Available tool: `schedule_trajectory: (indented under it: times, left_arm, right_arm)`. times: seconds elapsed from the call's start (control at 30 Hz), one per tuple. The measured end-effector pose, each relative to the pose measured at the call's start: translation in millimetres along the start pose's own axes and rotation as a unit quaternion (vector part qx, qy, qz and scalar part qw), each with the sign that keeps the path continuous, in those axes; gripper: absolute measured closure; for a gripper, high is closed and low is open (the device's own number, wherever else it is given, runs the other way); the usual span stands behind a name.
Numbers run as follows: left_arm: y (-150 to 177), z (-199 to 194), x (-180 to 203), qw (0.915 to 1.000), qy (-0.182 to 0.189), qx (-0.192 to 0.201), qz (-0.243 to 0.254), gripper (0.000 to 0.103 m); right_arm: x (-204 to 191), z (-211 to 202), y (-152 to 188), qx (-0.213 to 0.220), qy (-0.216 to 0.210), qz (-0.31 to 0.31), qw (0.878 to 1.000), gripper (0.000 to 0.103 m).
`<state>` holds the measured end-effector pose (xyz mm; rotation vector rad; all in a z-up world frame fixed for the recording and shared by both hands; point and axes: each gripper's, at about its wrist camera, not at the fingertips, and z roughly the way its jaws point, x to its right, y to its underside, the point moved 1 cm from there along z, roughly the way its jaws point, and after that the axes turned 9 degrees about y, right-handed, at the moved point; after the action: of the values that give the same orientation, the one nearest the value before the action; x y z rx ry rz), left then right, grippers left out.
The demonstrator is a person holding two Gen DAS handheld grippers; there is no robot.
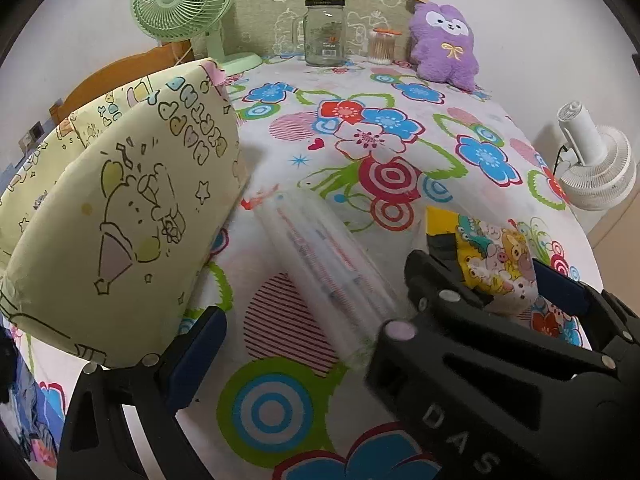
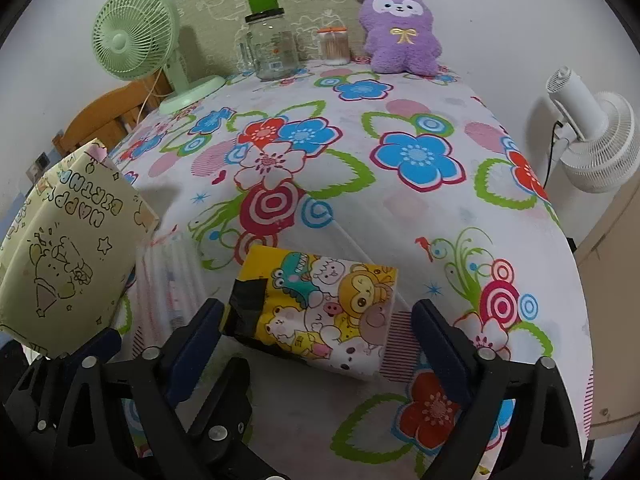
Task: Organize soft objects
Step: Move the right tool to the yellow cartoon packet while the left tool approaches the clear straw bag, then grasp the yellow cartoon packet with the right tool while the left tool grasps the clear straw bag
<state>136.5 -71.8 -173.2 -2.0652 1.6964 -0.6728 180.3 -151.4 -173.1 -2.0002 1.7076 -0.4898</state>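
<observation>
A yellow cartoon-printed soft pack (image 2: 324,312) lies on the flowered tablecloth (image 2: 400,208). My right gripper (image 2: 316,340) is open, its fingers on either side of the pack; the pack (image 1: 496,260) also shows in the left wrist view. A clear plastic-wrapped pack (image 1: 324,276) lies beside it, blurred. My left gripper (image 1: 316,344) is open around the near end of the clear pack. A pale yellow "Happy Birthday" gift bag (image 1: 132,216) stands at the left, also in the right wrist view (image 2: 68,264). A purple plush (image 2: 400,32) sits at the back.
A green desk fan (image 2: 136,40), a glass jar mug (image 2: 274,46) and a cotton swab box (image 2: 334,46) stand along the back. A white fan (image 2: 592,132) stands off the table's right edge. A wooden chair (image 2: 100,120) is behind the left side.
</observation>
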Motion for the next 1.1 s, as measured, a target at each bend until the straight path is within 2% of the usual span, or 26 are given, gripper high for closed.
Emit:
schedule_trajectory:
  times: [0.07, 0.2, 0.47, 0.73, 1.1]
  left_arm:
    - [0.2, 0.7, 1.4, 1.0000, -0.001, 0.001, 0.001, 0.004]
    - [0.0, 0.6, 4.1, 1.0000, 0.002, 0.004, 0.005, 0.004]
    - [-1.5, -4.9, 10.5, 0.9998, -0.001, 0.020, 0.001, 0.004]
    - [-7.7, -4.7, 8.3, 0.9984, -0.038, 0.018, -0.038, 0.004]
    - [-22.0, 4.8, 13.5, 0.9980, -0.038, 0.023, -0.046, 0.003]
  right_arm:
    - [1.6, -1.5, 0.0, 0.004, 0.004, -0.001, 1.000, 0.023]
    - [5.1, -3.1, 0.1, 0.007, 0.006, 0.001, 1.000, 0.024]
    - [13.3, -11.8, -2.0, 0.023, 0.018, 0.008, 1.000, 0.025]
    - [22.8, -19.6, -6.6, 0.038, 0.022, 0.021, 0.999, 0.024]
    - [31.5, -19.8, -22.2, 0.055, 0.031, 0.034, 0.997, 0.024]
